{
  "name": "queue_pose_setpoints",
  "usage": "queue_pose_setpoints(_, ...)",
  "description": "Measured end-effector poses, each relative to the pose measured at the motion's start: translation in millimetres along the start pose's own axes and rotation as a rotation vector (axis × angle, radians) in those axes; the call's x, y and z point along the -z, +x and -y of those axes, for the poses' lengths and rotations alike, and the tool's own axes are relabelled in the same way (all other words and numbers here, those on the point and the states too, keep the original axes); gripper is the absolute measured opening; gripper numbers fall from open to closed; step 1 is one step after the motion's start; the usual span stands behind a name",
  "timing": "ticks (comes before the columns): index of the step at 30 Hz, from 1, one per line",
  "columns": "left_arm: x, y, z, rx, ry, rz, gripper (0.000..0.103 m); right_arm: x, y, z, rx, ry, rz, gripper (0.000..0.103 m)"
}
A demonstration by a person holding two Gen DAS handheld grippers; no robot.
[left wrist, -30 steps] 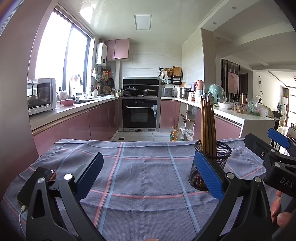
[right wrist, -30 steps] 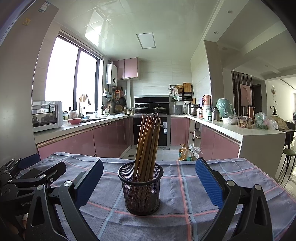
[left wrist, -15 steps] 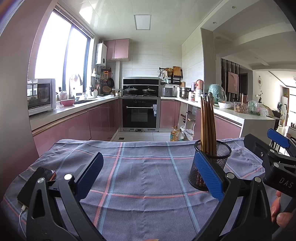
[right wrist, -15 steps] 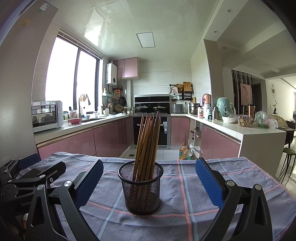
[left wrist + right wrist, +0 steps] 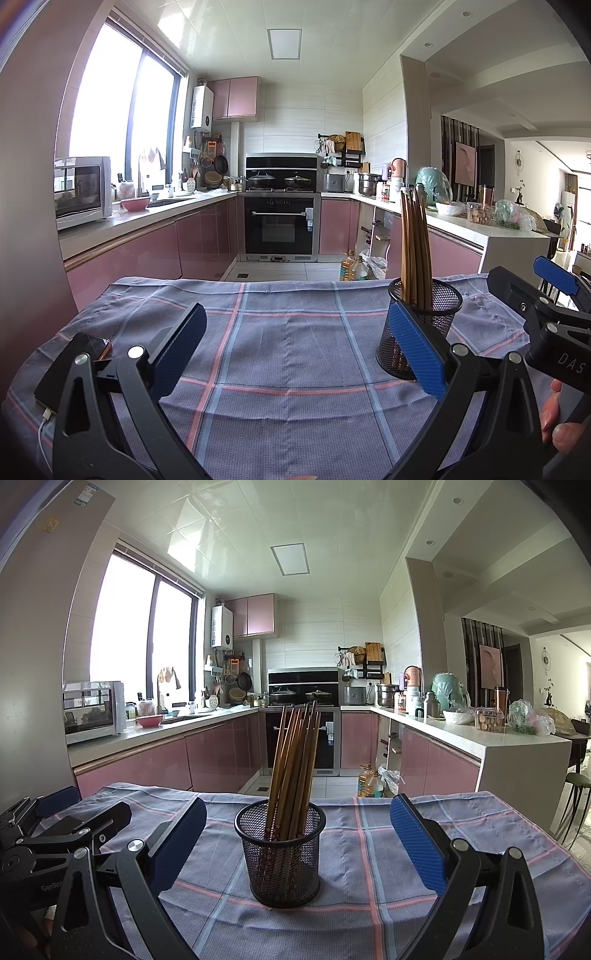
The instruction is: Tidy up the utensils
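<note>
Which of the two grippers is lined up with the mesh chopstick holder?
The right gripper: the mesh holder sits centred between its open fingers. From the left gripper, the holder stands off to the right, behind its right finger.

Black mesh holder (image 5: pixel 441 325) partly behind left claw's blue pad, brown wooden chopsticks' (image 5: pixel 295 760) lower ends dim behind mesh, black phone (image 5: pixel 70 365) partly covered

left hand-held gripper (image 5: pixel 297 349): agape, empty | right hand-held gripper (image 5: pixel 299 843): agape, seemingly level
</note>
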State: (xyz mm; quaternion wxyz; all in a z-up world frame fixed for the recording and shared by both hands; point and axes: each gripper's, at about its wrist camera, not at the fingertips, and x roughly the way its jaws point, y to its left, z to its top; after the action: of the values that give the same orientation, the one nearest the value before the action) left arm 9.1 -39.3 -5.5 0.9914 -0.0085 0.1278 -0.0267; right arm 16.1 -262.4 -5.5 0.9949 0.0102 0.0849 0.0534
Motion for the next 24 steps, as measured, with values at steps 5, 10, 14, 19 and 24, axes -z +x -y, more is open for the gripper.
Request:
queue_pose_setpoints(5,0.9,-0.6,-0.6,-0.001,0.001,0.001,0.097,0.0,0.7,0.6,-0.002,0.003,-0.002,0.096)
queue_pose_setpoints(10,1.5,-0.4,-1.1,-0.001,0.001,0.001,0.097,-0.1,0.8,0.7,-0.001,0.003,-0.001,0.096)
queue_pose_setpoints(14,1.1,-0.2,-0.6,-0.001,0.002,0.001,0.097,-0.2,1.0,0.7,-0.002,0.004,0.000,0.096)
queue_pose_setpoints(19,1.3,-0.3,-0.6,-0.001,0.003,0.001,0.097,-0.3,1.2,1.0,-0.001,0.004,0.000,0.096)
queue_pose_setpoints(24,0.5,0.0,0.3,-0.002,0.003,0.001,0.097,-0.3,1.5,0.7,-0.001,0.004,0.000,0.096)
